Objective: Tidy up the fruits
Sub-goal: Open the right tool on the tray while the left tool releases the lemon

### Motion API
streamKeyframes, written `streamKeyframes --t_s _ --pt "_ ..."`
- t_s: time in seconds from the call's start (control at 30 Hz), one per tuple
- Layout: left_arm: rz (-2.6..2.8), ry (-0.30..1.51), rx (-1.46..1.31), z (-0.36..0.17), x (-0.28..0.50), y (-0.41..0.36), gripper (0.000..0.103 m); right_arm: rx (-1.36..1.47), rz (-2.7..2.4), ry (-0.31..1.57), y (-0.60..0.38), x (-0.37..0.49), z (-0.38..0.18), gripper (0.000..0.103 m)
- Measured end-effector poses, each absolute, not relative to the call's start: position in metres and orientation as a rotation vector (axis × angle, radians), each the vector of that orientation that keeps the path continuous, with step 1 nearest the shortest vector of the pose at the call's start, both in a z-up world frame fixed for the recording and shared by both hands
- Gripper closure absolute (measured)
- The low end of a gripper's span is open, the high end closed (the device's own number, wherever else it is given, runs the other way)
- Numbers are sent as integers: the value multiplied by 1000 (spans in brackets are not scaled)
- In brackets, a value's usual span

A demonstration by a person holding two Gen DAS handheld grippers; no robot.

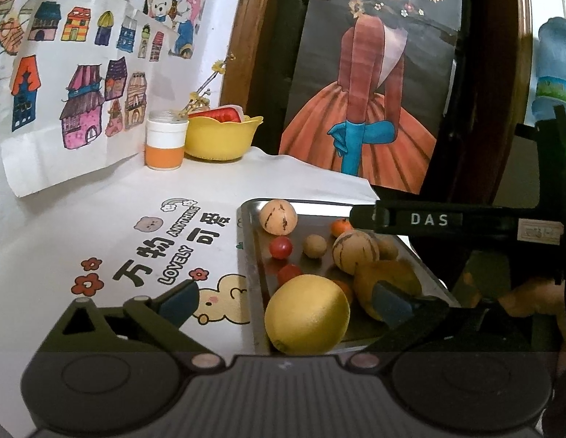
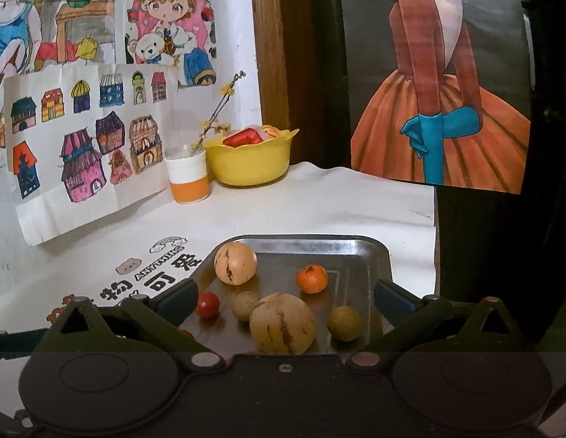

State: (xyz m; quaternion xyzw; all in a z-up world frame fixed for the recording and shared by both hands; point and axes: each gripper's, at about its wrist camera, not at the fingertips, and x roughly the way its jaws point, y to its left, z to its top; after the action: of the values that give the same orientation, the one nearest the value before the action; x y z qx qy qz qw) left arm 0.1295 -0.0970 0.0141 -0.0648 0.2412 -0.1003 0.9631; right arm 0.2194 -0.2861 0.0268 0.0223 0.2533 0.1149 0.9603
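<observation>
Left wrist: right tool crosses above tray.

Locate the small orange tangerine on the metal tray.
In the right wrist view the tangerine sits toward the far right of the metal tray, behind the big striped melon and right of the other striped melon.

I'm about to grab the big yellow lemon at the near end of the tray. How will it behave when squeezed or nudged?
The lemon looks round and firm, so it would probably roll if nudged on the smooth metal tray. It nearly fills the open left gripper, so a grip off its middle may slip. It would likely bump the cherry tomato just behind it.
</observation>
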Motion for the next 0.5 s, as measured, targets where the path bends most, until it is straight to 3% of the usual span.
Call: streamKeyframes --t_s 0.5 --pt "-164 447 -158 24 118 -86 0 46 210 479 -289 201 39 1"
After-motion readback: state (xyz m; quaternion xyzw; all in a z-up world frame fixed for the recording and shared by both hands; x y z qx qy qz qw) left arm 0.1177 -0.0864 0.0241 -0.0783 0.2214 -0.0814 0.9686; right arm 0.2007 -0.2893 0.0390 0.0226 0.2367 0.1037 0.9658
